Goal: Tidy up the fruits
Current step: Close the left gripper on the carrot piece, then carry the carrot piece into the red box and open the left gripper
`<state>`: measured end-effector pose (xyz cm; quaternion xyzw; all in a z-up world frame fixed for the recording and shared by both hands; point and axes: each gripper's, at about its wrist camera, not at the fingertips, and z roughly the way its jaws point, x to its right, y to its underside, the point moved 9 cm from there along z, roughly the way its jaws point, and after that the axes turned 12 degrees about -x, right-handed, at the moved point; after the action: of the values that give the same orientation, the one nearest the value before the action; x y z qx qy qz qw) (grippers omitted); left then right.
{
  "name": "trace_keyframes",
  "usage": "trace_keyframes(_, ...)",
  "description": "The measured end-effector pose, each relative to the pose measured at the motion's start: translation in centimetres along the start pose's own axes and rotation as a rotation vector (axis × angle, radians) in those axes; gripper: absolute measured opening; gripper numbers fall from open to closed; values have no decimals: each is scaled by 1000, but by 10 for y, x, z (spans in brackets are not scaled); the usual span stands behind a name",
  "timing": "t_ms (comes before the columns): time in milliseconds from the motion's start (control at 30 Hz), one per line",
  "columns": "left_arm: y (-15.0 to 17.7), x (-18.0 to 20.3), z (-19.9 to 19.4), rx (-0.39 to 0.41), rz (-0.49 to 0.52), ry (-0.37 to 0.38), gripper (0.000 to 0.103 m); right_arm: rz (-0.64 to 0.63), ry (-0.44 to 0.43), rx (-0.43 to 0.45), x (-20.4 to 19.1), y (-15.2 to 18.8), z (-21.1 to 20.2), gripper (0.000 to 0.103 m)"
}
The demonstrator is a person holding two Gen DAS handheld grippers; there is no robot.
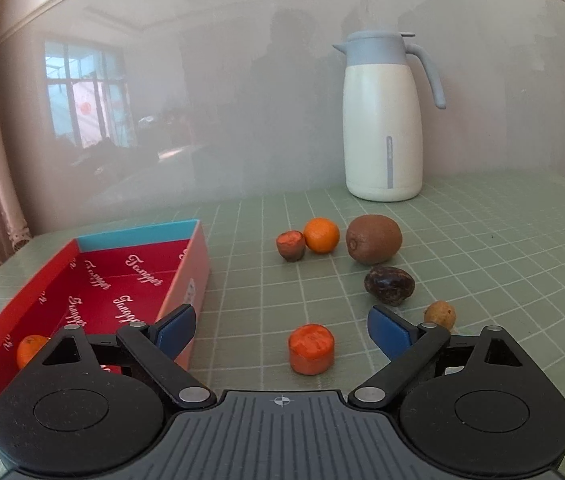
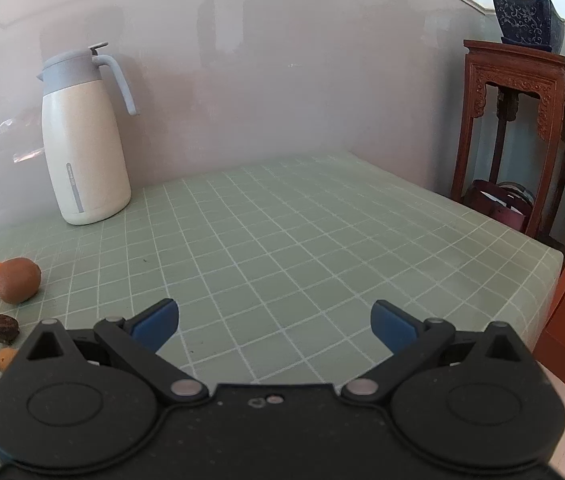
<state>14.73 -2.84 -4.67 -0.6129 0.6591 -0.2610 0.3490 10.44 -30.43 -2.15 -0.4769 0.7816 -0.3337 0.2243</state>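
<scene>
Fruits (image 1: 373,239): loose, mixed, beside red box (image 1: 62,280).

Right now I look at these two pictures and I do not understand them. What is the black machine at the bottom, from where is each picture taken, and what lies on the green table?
There is no robot here. A person holds one hand tool in each hand, and each tool carries a camera that looks forward along its two blue-tipped fingers.

One picture comes from the left gripper, the other from the right gripper. Both stand open and hold nothing.

On the green table lie a carrot piece just ahead of the left fingers, a second carrot piece, a tangerine, a kiwi, a dark wrinkled fruit and a small yellowish fruit. A red box holds another tangerine. A white jug stands at the wall.
</scene>
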Motion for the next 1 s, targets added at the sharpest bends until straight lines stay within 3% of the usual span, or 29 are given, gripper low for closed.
trace_keyframes(167,6,15,24,-95,-2,69,62,15,20,3,9,-1,2,103)
trace_keyframes(300,10,19,34,-137,-30,93,53,26,21,4,15,-1,2,103)
trace_keyframes(467,12,14,41,-158,-64,77,30,51,20,1,24,-1,3,103)
trace_keyframes(600,12,13,39,-150,-69,80,30,58,13,-1,26,-1,4,103)
trace_keyframes(1000,-5,-8,11,-21,-73,37,30,26,-8,6,9,-1,-1,103)
